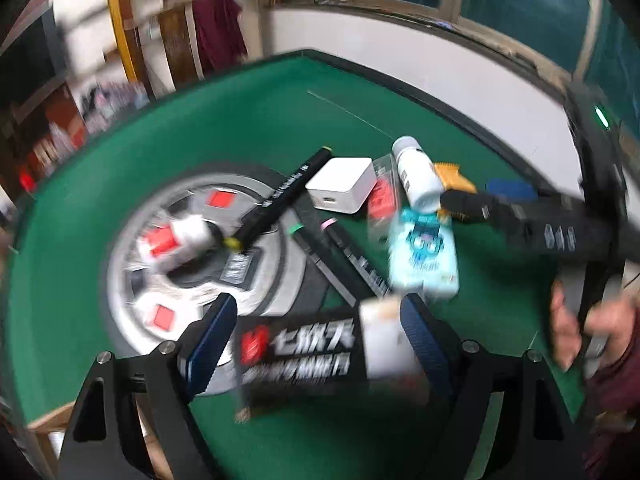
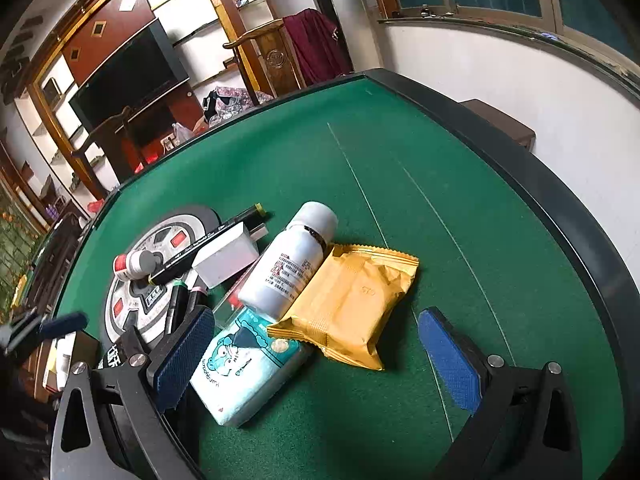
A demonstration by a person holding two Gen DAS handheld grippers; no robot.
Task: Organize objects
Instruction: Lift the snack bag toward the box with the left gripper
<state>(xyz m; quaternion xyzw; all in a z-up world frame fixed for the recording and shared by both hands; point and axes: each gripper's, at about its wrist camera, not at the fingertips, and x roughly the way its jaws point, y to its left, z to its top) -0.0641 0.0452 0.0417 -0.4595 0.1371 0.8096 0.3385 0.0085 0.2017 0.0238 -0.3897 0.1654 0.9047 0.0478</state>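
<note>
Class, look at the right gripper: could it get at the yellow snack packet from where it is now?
Probably yes. The right gripper is open, and the yellow snack packet lies flat between its fingers, nothing on top. The white bottle and tissue pack crowd its left edge, so the left finger has little room.

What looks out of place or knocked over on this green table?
The white bottle lies tipped on its side, leaning across the yellow packet and the blue tissue pack. A small bottle has also toppled on the wheel-shaped centre plate.
</note>
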